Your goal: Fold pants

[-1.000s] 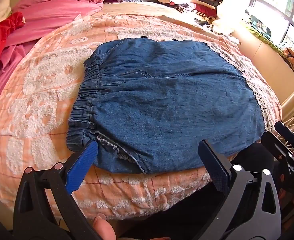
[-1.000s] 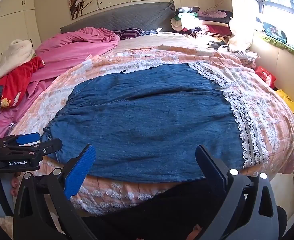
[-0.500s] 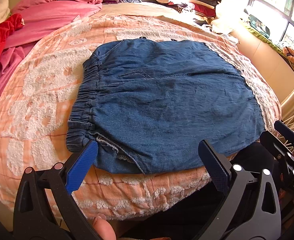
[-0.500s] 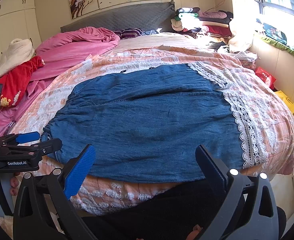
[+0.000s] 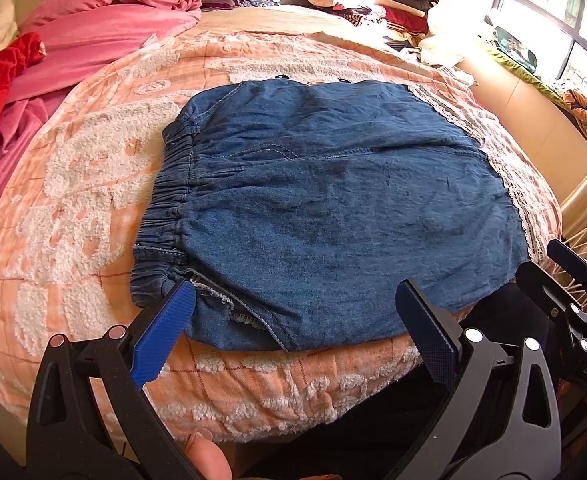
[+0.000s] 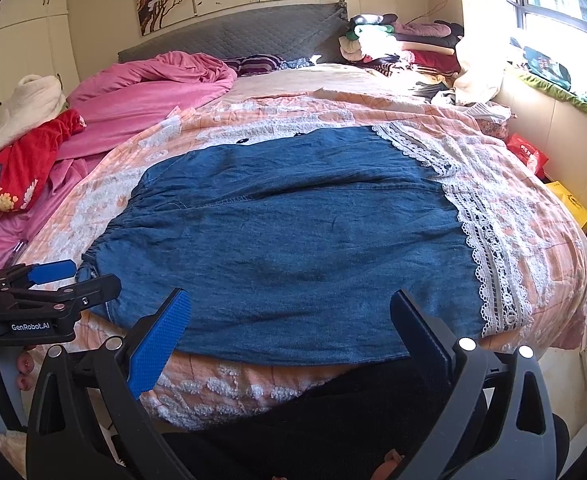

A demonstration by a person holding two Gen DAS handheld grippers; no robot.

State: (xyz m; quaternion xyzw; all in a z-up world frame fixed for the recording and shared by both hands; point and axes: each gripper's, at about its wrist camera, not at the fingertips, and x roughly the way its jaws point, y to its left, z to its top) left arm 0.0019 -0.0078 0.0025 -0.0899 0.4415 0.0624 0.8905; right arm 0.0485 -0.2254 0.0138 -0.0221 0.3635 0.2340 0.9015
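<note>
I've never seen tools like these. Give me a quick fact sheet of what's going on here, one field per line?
Garment: denim pants, lying flat, already doubled over
Waistband: elastic, at the left end
Trim: white lace at the right end
Surface: peach bedspread
Left gripper: open, near the waistband corner, holding nothing
Right gripper: open, at the near edge, holding nothing
Background: pink blanket; clothes pile

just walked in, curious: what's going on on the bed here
A person holds a gripper in each hand over denim pants spread flat on the bed's peach quilt. The left gripper sits by the elastic waistband corner, the right gripper by the near edge. Both have jaws open and grip nothing.
</note>
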